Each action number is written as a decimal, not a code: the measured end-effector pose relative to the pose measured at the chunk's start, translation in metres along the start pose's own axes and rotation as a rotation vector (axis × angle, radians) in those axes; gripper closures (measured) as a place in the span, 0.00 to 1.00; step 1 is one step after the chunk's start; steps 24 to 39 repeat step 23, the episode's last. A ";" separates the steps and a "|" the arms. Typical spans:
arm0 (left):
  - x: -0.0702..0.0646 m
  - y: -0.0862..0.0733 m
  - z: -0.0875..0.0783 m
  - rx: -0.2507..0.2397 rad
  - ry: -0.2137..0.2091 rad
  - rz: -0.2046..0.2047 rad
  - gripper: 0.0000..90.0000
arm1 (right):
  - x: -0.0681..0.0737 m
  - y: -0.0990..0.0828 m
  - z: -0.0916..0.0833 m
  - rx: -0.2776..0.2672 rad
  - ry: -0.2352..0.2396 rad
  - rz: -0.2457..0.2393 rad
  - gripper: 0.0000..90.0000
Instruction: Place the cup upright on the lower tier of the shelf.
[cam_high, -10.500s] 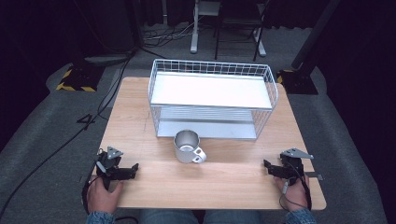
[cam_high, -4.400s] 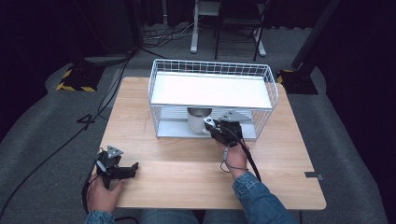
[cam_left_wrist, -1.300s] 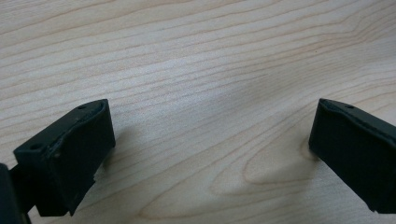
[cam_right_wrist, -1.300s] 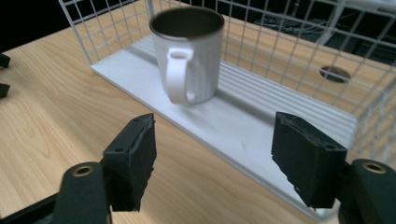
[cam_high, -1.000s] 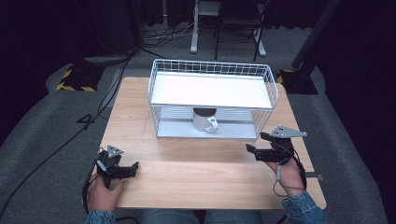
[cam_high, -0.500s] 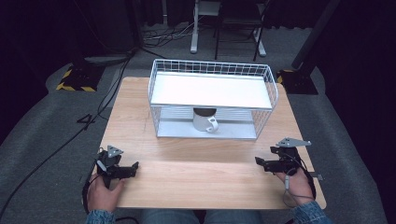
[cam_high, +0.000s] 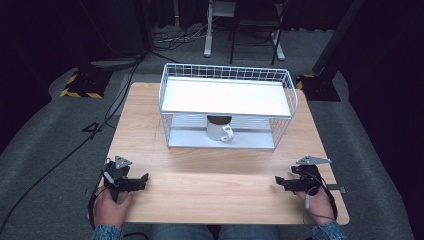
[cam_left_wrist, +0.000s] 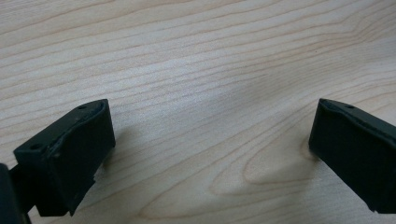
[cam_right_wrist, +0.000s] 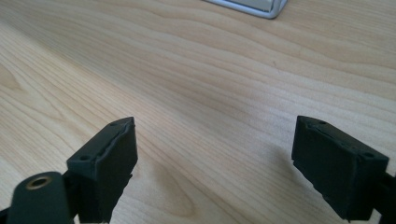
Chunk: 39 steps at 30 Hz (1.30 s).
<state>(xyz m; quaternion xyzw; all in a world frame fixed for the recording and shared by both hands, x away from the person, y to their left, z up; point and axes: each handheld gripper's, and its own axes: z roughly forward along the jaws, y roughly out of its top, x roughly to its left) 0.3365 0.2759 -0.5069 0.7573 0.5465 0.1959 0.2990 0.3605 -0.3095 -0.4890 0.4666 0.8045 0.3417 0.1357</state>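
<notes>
At the left, near the table's (cam_high: 150, 125) front edge, our left gripper (cam_high: 131, 182) rests on the wood with its jaws spread wide and nothing between them. In the middle, the metal mug (cam_high: 220, 128) stands upright on the lower shelf of the white wire rack (cam_high: 227, 97), under the upper tray, its handle facing us. We judge it rigid, fairly light and smooth enough to slip, so the handle or the rim wall looks the surest hold. At the right, our right gripper (cam_high: 295, 183) lies low on the table, jaws likewise wide apart and empty.
</notes>
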 end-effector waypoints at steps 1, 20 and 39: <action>0.000 0.000 0.000 0.000 0.000 0.000 0.01 | 0.000 -0.001 0.001 0.005 -0.002 -0.002 0.16; 0.000 0.000 0.000 0.000 0.000 0.000 0.01 | 0.009 -0.015 0.011 -0.055 -0.071 -0.087 0.05; 0.000 0.000 0.000 0.000 0.000 0.000 0.01 | 0.009 -0.014 0.012 -0.049 -0.083 -0.072 0.01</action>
